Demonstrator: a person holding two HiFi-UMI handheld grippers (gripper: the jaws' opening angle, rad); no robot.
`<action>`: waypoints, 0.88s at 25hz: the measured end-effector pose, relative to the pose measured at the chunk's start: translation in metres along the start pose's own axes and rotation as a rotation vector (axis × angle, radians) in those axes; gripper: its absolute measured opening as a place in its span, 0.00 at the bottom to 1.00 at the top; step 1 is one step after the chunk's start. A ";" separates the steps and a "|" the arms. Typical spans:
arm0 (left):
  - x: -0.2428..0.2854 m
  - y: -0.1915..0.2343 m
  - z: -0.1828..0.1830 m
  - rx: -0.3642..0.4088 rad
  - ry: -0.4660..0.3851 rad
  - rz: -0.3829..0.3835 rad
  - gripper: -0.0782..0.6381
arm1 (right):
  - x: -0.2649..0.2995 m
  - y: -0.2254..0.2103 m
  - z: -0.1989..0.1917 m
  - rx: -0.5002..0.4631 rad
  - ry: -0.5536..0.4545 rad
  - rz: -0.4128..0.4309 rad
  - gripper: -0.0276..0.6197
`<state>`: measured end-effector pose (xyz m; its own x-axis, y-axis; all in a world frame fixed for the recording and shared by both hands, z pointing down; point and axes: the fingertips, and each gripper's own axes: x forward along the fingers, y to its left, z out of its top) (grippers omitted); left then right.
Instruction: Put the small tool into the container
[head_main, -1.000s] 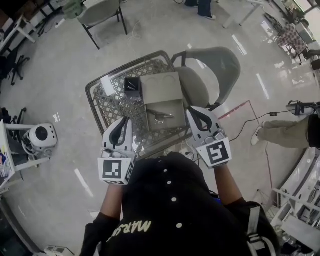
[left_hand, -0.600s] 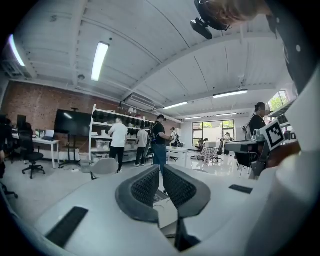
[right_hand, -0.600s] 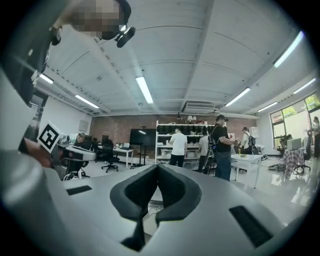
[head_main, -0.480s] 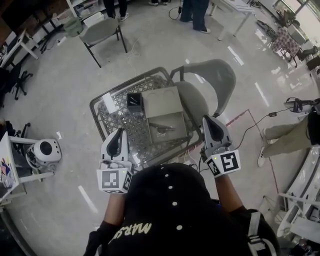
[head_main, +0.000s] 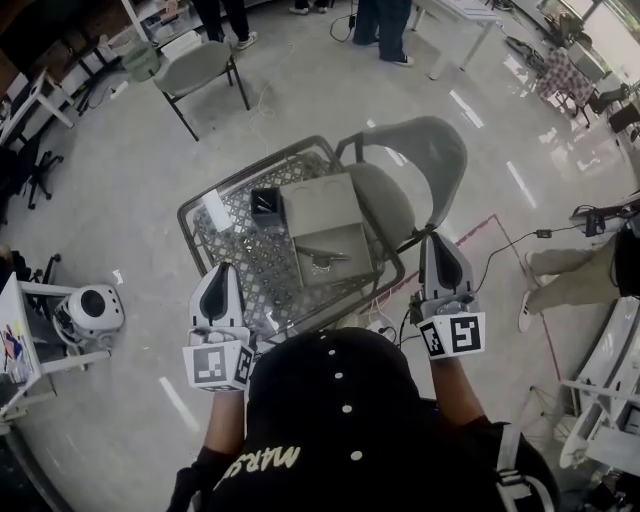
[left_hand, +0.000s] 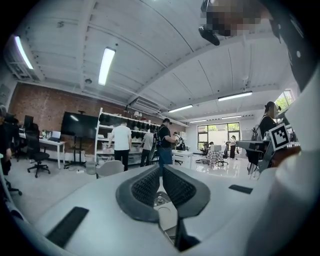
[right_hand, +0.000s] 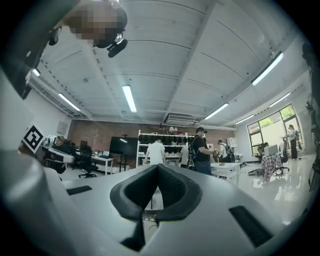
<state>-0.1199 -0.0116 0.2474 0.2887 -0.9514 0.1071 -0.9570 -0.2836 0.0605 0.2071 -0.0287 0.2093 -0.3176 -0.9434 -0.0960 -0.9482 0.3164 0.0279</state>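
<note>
Flagging: left gripper (head_main: 223, 272) and right gripper (head_main: 441, 243) both closed empty, short of the mesh table (head_main: 240, 250); reaching in unopened would likely shove the small tool (head_main: 322, 258) aside instead of gripping it.

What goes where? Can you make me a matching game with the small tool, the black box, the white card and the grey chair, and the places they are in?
Things:
1. small tool
2. black box
3. white card
4. grey chair

Places:
A. off the mesh table, on its right side in the head view
B. lying in the open grey container
C. nearest the table's left edge
D. between the white card and the grey container

Pairs: 1-B, 2-D, 3-C, 4-A.
</note>
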 end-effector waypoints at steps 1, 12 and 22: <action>0.001 -0.001 0.003 0.004 -0.003 -0.003 0.17 | -0.001 0.001 -0.001 -0.002 0.005 0.004 0.06; 0.004 -0.010 0.009 0.016 -0.007 -0.034 0.17 | 0.001 0.011 -0.007 0.015 0.039 0.032 0.06; 0.005 -0.013 0.010 0.010 -0.008 -0.040 0.17 | 0.006 0.015 0.002 0.059 0.043 0.050 0.06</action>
<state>-0.1067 -0.0138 0.2375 0.3267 -0.9402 0.0965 -0.9449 -0.3228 0.0543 0.1909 -0.0289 0.2069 -0.3660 -0.9291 -0.0530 -0.9295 0.3677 -0.0277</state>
